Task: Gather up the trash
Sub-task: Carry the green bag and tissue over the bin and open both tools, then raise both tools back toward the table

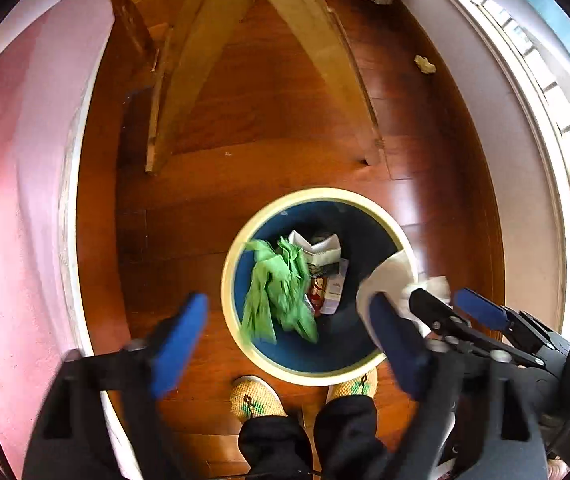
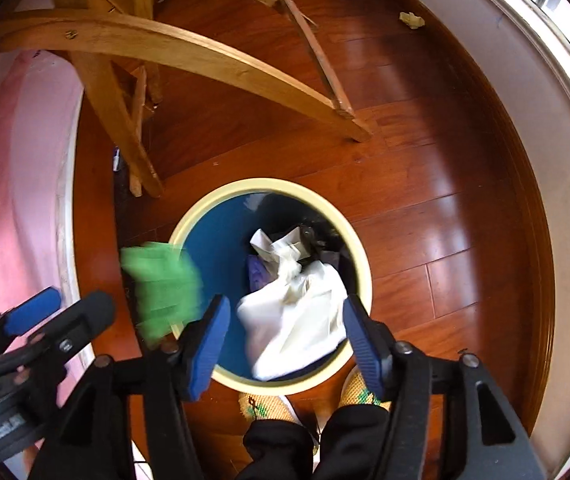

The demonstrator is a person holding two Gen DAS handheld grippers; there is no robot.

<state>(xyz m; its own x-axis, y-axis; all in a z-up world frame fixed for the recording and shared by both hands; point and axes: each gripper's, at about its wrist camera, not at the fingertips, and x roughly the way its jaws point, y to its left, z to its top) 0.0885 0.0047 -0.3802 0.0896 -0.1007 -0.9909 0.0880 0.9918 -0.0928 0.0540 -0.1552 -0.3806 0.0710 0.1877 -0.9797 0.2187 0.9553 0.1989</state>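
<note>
A round bin [image 1: 232, 276] with a cream rim and a dark blue inside stands on the reddish wooden floor [image 1: 285, 120], and everything else is best placed from it. Directly above its mouth hangs the left claw [image 1: 291, 344], its blue pads [image 1: 179, 344] spread wide with nothing pressed between them. A crumpled green bag [image 1: 279, 292] is blurred in the air just under those pads, over the bin's left half. Beside it, above the bin's right side, is the right claw [image 2: 285, 344], its blue fingers [image 2: 209, 348] also apart. A white plastic bag [image 2: 297, 320] sits loose in the gap between them over the bin's opening, and no pad visibly presses on it. Deeper inside the bin lie a folded white carton [image 1: 317, 248] and some printed wrappers [image 1: 327, 292]. On the floor past the bin's far side stand the pale wooden legs of a chair [image 1: 189, 80]. Farther off, near the white baseboard to the bin's far right, a small crumpled scrap of yellowish paper [image 1: 425, 65] lies on the floor. On the bin's near side, two woven slippers [image 1: 255, 398] touch or nearly touch its rim, with dark trouser legs [image 1: 345, 432] above them. A pink wall [image 1: 17, 180] runs along the bin's left.
</note>
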